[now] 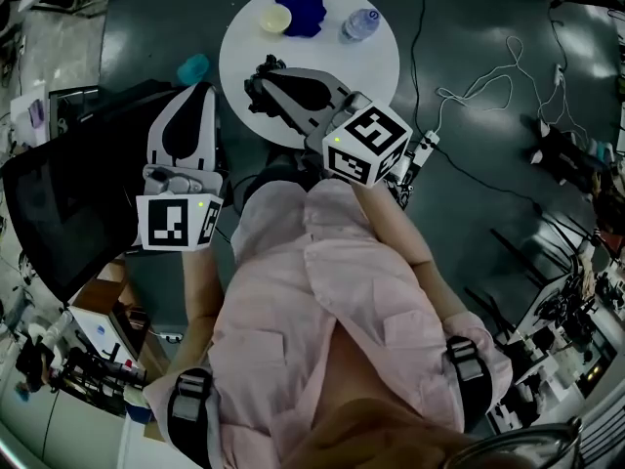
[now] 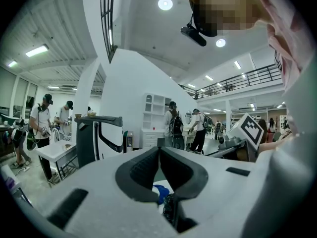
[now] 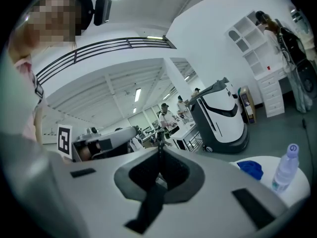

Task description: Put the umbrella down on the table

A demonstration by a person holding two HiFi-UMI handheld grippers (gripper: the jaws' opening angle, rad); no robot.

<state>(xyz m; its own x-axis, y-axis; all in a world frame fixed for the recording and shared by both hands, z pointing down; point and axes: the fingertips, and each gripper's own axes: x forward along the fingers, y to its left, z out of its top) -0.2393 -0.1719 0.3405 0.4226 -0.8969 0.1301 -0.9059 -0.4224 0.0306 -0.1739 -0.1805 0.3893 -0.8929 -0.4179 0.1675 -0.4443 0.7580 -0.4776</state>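
**Counter** (image 1: 379, 71): round and white, standing on a dark floor.

**Yellow bowl** (image 1: 275, 18): pale and shallow, on the counter's far side, touching the blue cloth (image 1: 303, 10). Its contents cannot be made out.

**Bottle** (image 1: 359, 24): clear plastic with a blue cap, just right of the cloth. How full it is cannot be told.

**Umbrella** (image 1: 258, 96): a black lumpy bundle, seemingly folded, on the counter near its left edge. It lies at the tips of the right gripper (image 1: 264, 81); whether they touch cannot be told.

**Right gripper:** extends over the counter, jaws closed pad to pad with nothing between them.

**Left gripper** (image 1: 202, 88): off the counter's left edge, over the floor, jaws closed together and empty.

**Views:**
- Only the head view shows the bowl.
- The left gripper view shows the cloth and the dark bundle beneath its jaws, and the right gripper's marker cube (image 2: 251, 128).
- The right gripper view shows the bottle upright beside the cloth, but not the umbrella.
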